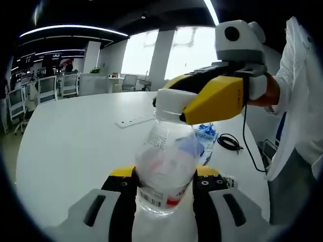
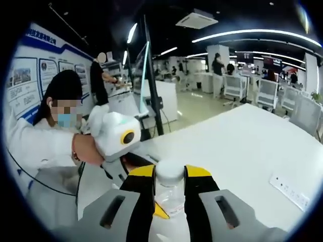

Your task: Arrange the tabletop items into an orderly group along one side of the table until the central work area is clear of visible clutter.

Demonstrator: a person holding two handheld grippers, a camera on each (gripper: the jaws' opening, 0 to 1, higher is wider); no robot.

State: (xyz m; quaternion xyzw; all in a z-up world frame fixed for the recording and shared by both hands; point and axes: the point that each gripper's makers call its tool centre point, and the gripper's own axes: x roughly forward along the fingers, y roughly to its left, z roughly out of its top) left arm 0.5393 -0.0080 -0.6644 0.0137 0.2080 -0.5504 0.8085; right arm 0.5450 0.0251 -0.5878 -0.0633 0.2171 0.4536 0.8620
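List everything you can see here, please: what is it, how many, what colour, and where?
bottle: one, clear, standing on table, body between left gripper's jaws
cap: one, white, on bottle, between right gripper's jaws
power strip: one, white, on table beyond bottle
packet: one, blue and white, behind bottle
cable: one, black, near table edge
table: one, white
chairs: several, white, background
left gripper: yellow, black, grey
right gripper: yellow, black, grey

The bottle (image 1: 165, 169) is clear, glossy plastic with a paper label; the table (image 1: 75, 146) looks smooth, matt white.
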